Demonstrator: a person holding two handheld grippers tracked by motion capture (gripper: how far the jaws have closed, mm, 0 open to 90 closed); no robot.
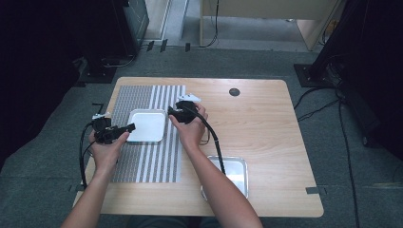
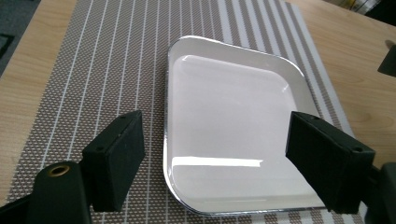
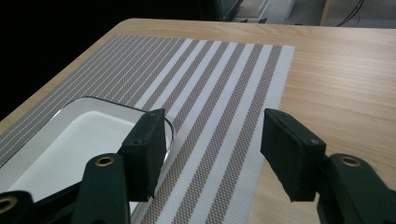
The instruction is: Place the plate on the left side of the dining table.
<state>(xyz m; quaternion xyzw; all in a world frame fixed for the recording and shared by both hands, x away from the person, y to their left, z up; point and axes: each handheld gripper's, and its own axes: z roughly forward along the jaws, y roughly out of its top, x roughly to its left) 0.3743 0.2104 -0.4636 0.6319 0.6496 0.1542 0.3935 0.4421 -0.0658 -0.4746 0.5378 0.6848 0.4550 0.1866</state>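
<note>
At the left of the high view, the left tool (image 1: 127, 127) hangs open and empty beside the white tray (image 1: 148, 124) lying on the striped mat (image 1: 142, 164) mid-frame; the right tool (image 1: 171, 112), equally open and empty, flanks its other edge. Lift both straight off, jaws wide, to avoid nudging it.

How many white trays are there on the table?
2. One white tray lies on the striped placemat, between the two grippers. The second tray sits on bare wood near the front edge, partly hidden by the person's right forearm.
</note>
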